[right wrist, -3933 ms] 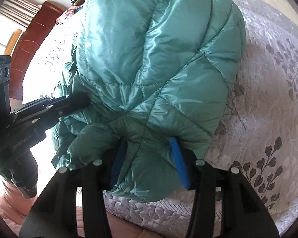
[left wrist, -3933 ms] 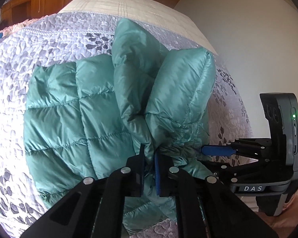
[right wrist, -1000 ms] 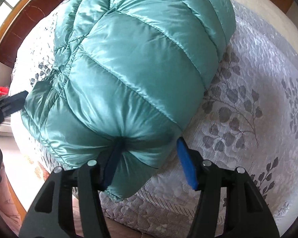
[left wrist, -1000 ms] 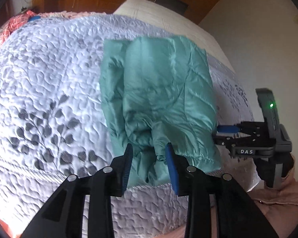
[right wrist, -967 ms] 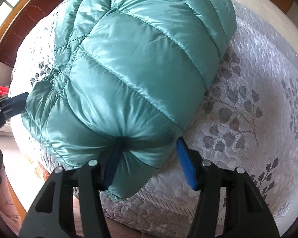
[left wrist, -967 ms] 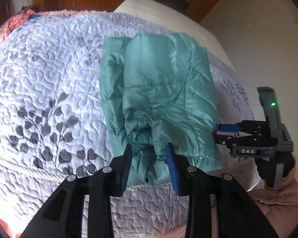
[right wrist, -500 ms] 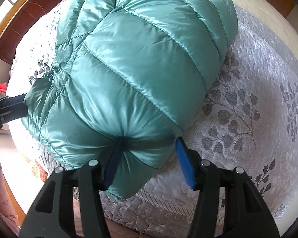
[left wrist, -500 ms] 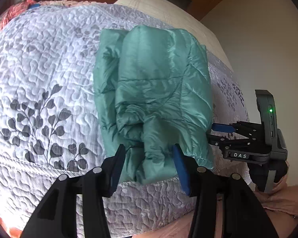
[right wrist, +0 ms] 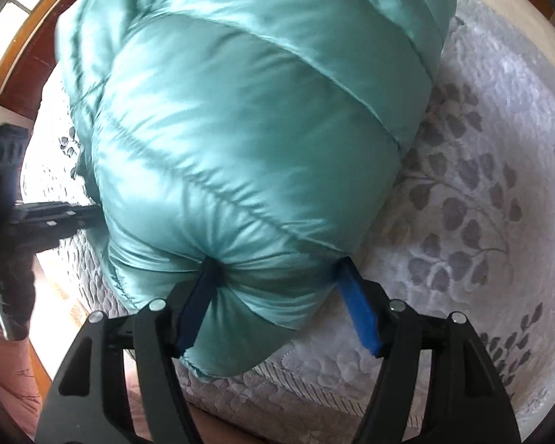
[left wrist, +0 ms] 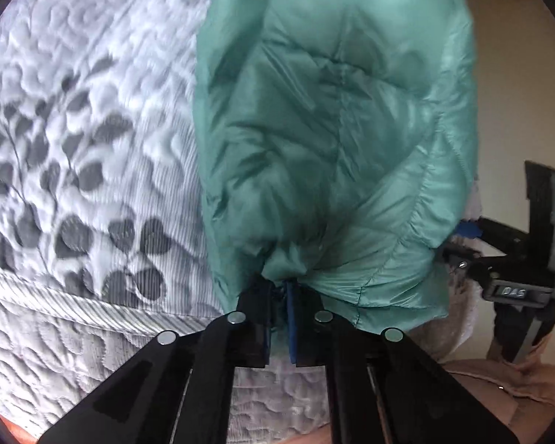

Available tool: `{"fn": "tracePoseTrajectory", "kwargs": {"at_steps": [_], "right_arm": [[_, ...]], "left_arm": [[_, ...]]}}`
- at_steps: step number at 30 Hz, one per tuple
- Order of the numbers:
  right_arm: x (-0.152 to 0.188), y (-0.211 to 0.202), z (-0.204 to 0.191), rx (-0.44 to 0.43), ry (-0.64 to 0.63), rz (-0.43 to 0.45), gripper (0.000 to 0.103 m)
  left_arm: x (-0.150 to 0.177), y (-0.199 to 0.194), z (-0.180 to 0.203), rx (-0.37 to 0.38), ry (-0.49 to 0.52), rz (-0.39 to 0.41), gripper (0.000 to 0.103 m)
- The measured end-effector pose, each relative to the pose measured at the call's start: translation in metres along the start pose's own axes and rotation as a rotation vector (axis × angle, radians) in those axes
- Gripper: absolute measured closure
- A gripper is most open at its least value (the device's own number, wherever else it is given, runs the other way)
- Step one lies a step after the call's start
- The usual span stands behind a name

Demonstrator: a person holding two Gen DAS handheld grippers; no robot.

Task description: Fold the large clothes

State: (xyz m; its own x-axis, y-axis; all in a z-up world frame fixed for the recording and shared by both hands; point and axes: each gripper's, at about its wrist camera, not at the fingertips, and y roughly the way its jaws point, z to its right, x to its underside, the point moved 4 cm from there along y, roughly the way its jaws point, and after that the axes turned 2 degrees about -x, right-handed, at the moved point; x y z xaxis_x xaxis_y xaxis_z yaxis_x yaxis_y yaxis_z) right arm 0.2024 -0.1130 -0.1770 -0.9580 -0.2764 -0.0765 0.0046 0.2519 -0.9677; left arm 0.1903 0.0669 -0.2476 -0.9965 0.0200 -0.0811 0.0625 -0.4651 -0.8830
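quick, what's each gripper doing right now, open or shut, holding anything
Left gripper: shut on the near edge of the green puffer jacket.
Right gripper: open, fingers straddling the jacket's near end.

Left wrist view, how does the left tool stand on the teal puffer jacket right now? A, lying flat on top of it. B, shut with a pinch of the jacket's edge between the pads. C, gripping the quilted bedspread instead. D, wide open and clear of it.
B: the left tool has its pads nearly together, with a gathered fold of the teal puffer jacket pinched between them, above the quilted bedspread.
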Motion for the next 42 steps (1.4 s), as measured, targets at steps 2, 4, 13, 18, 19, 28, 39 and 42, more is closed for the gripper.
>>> {"fn": "tracePoseTrajectory", "kwargs": {"at_steps": [2, 4, 13, 18, 19, 28, 39, 42], "right_arm": [[-0.001, 0.008, -0.003, 0.017, -0.012, -0.001, 0.033], [-0.002, 0.011, -0.003, 0.024, -0.008, -0.007, 0.033], [-0.004, -0.007, -0.016, 0.066, -0.037, 0.036, 0.034], [-0.003, -0.011, -0.02, 0.077, -0.053, 0.043, 0.035], [-0.003, -0.011, -0.02, 0.074, -0.051, 0.042, 0.035], [-0.009, -0.027, -0.005, 0.05, -0.032, 0.052, 0.036], [-0.018, -0.045, 0.008, 0.025, -0.017, 0.08, 0.037], [-0.02, -0.043, 0.009, 0.023, -0.017, 0.078, 0.038]], "left_arm": [[0.001, 0.006, 0.002, -0.03, 0.022, 0.003, 0.096], [0.001, 0.004, 0.004, -0.05, 0.03, 0.003, 0.096], [-0.018, -0.065, 0.016, -0.175, 0.131, 0.142, 0.067], [-0.06, -0.108, 0.026, -0.218, 0.192, 0.279, 0.053], [-0.07, -0.108, 0.031, -0.224, 0.206, 0.291, 0.051], [-0.143, -0.084, 0.056, -0.203, 0.245, 0.299, 0.044], [-0.141, -0.086, 0.065, -0.135, 0.222, 0.252, 0.055], [-0.144, -0.074, 0.054, -0.119, 0.183, 0.215, 0.054]]}}
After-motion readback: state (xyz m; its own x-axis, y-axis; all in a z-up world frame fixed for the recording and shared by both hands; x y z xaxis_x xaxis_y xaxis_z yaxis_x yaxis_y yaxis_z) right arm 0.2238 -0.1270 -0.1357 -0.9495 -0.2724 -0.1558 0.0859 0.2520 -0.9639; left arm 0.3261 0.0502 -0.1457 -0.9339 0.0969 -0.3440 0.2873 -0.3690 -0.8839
